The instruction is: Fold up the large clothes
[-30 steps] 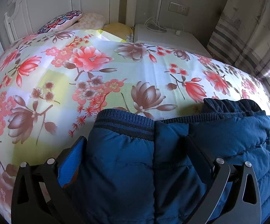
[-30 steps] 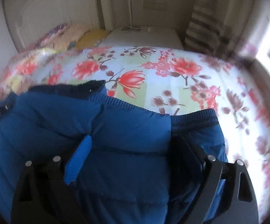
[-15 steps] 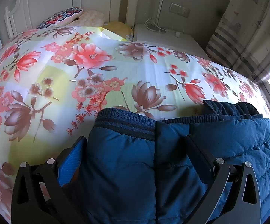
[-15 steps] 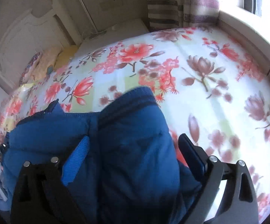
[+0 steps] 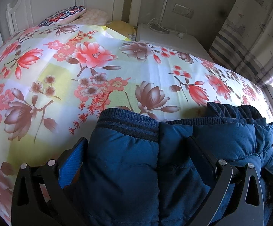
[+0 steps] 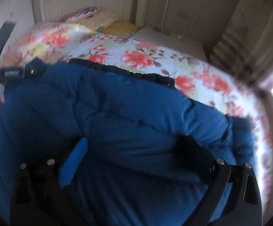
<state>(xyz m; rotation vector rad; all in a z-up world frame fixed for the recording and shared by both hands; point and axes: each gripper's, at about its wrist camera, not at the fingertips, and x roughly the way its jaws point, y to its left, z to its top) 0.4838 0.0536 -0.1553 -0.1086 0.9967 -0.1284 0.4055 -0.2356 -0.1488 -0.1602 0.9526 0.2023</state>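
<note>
A blue padded jacket [image 5: 129, 162] with a dark ribbed hem lies on a floral bedspread [image 5: 61, 71]. My left gripper [image 5: 136, 146] stands wide, with the jacket's hem corner bulging between its fingers; its grip on the fabric is unclear. In the right wrist view, which is blurred, the same jacket [image 6: 117, 116] fills the lower frame, its ribbed hem toward the headboard. My right gripper [image 6: 136, 148] has jacket fabric bunched between its spread fingers. The other gripper [image 6: 10, 73] shows at the left edge of that view.
Pillows [image 5: 64, 16] lie at the white headboard. A white bedside cabinet [image 5: 166, 37] with cables stands behind the bed. A striped curtain [image 5: 236, 43] hangs at the right, by a bright window.
My right gripper has swung with the jacket: its view turned from the window side back toward the headboard, and the fabric now spreads wide across it. My left gripper has barely moved.
</note>
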